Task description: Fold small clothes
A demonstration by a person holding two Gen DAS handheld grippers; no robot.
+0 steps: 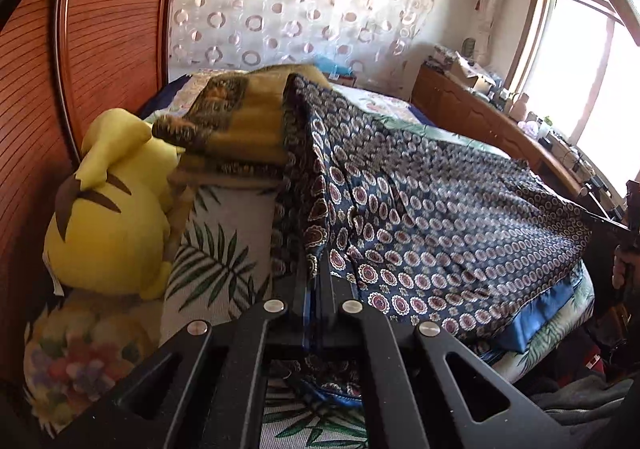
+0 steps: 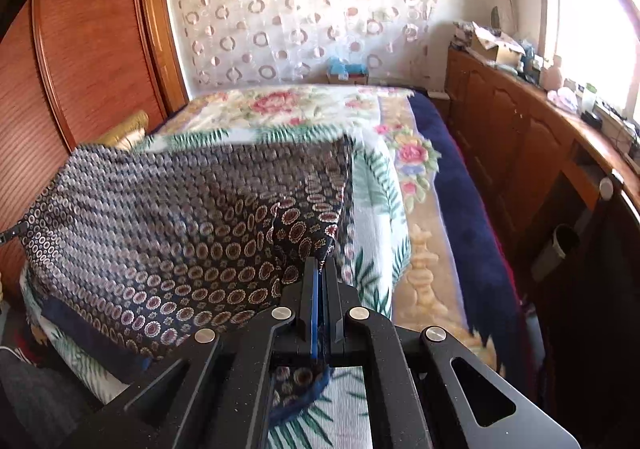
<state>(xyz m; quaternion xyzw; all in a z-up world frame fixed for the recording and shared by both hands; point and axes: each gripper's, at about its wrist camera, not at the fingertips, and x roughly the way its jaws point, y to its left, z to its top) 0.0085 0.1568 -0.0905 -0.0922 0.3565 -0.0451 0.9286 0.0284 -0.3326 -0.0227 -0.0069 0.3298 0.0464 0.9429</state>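
Patterned cloth (image 1: pixel 420 217) stretches between left claw (image 1: pixel 314 281) and right claw (image 2: pixel 320 269), both clamped on it.

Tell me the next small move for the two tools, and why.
Probably swing both tools forward and lay the held edge onto the far part of the cloth. The left tool and right tool are each shut on its blue-trimmed edge, and the cloth hangs stretched between them above the bed.
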